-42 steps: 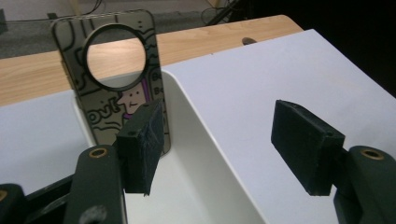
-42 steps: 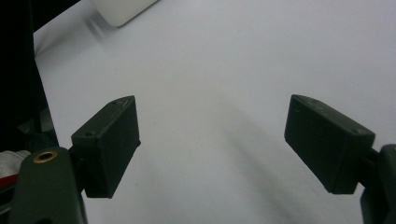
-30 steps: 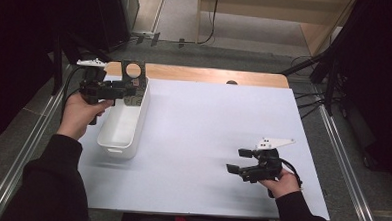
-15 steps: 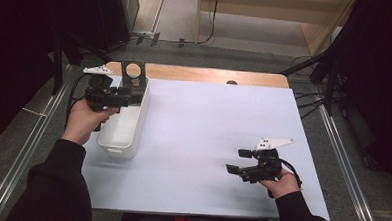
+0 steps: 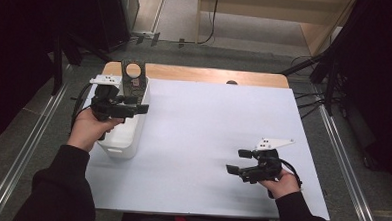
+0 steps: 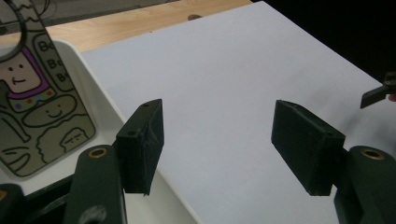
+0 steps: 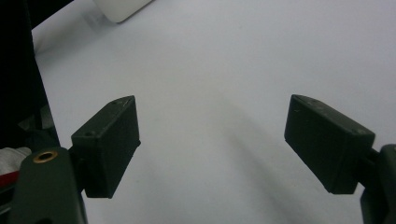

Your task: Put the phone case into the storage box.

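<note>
My left gripper (image 5: 134,108) hangs over the white plastic bin (image 5: 125,137) at the left edge of the white board (image 5: 218,136). Its jaws have just been opening wider, and nothing sits between them. The thing I take to be in play is the cartoon-printed hanger tag (image 6: 35,102), with a round hole at its top. It leans inside the bin against the far end wall, just beside my left jaw in the left gripper view. My right gripper (image 5: 242,162) rests low over the bare board near the front right, jaws apart and empty, well away from the bin.

If I mean to fetch that tag, I'd say turn the left gripper toward the far end and come down along the tag's flat face. One pad should slip behind it, one in front. Pinch near the top edge, clear of the bin wall. Then lift straight up so it doesn't scrape the rim.
</note>
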Motion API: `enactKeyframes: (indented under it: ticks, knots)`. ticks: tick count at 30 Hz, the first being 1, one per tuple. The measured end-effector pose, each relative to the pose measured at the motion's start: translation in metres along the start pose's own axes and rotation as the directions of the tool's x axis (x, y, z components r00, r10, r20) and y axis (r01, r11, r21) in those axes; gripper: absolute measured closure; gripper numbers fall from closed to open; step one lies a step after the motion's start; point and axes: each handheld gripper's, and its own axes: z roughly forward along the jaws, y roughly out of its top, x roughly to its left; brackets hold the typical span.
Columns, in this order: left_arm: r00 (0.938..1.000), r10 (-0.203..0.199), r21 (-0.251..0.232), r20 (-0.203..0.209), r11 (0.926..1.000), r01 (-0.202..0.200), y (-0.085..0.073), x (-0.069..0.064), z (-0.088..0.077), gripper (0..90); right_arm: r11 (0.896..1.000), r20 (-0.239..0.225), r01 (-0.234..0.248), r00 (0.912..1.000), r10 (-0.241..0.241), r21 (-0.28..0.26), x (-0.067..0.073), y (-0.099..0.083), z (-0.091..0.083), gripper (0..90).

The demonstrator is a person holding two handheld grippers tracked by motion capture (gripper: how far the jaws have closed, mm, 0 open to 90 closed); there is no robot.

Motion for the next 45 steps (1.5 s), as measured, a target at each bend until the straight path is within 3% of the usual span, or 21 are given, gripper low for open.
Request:
enactKeyframes:
  ticks: [32,45]
  knots:
    - [0.9949,0.092,0.003,0.042,0.9957,-0.092,-0.03,-0.04,-0.003,30.3,1.0,0.001,0.004,1.0,-0.004,0.003,0.003,-0.001,-0.001,17.2]
    - [0.9871,0.146,0.018,0.067,0.989,-0.147,-0.046,-0.055,-0.001,30.2,1.0,-0.002,0.001,1.0,-0.001,0.01,0.003,-0.001,0.0,17.1]
